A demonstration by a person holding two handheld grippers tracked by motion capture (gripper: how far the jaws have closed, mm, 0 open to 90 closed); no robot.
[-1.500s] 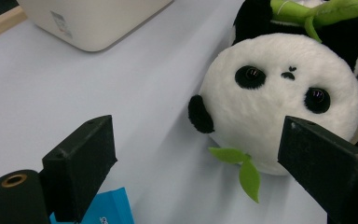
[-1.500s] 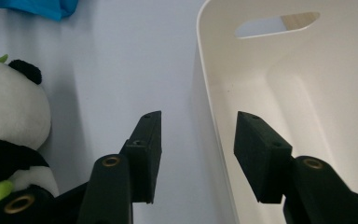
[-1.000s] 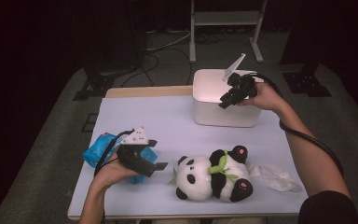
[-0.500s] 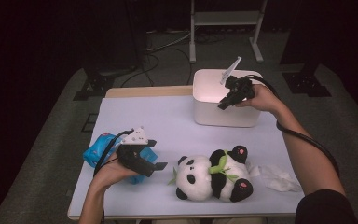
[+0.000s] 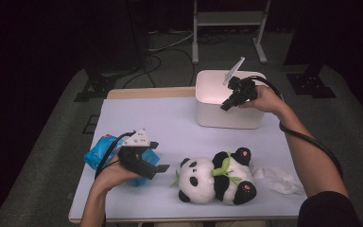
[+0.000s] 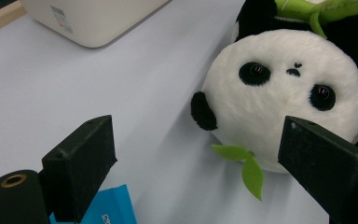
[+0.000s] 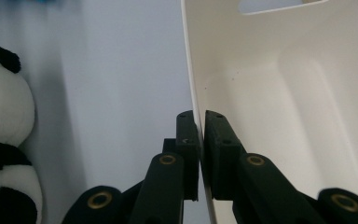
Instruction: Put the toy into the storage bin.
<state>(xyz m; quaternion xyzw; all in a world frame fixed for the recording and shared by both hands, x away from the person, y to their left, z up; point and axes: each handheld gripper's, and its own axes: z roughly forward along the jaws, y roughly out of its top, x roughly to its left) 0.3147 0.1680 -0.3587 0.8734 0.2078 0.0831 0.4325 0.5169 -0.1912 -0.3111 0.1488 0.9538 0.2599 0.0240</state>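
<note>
A white plastic bin (image 5: 227,116) stands at the back right of the table. My right gripper (image 5: 226,106) is shut on the bin's near wall (image 7: 196,93), one jaw inside and one outside. A plush panda (image 5: 216,178) lies on its back near the front edge. My left gripper (image 5: 158,159) is open at the front left, held over a blue packet (image 5: 98,152). In the left gripper view its jaws (image 6: 205,163) frame the panda's head (image 6: 284,93) without touching it, and a corner of the blue packet (image 6: 114,210) lies below.
A crumpled white tissue (image 5: 280,179) lies right of the panda. The table top (image 5: 156,118) is pale lavender with a wooden back edge. Cables and a metal stand sit on the dark floor behind.
My right hand and gripper have shifted slightly left and down at the bin's wall. The left gripper, panda and packet have stayed put.
</note>
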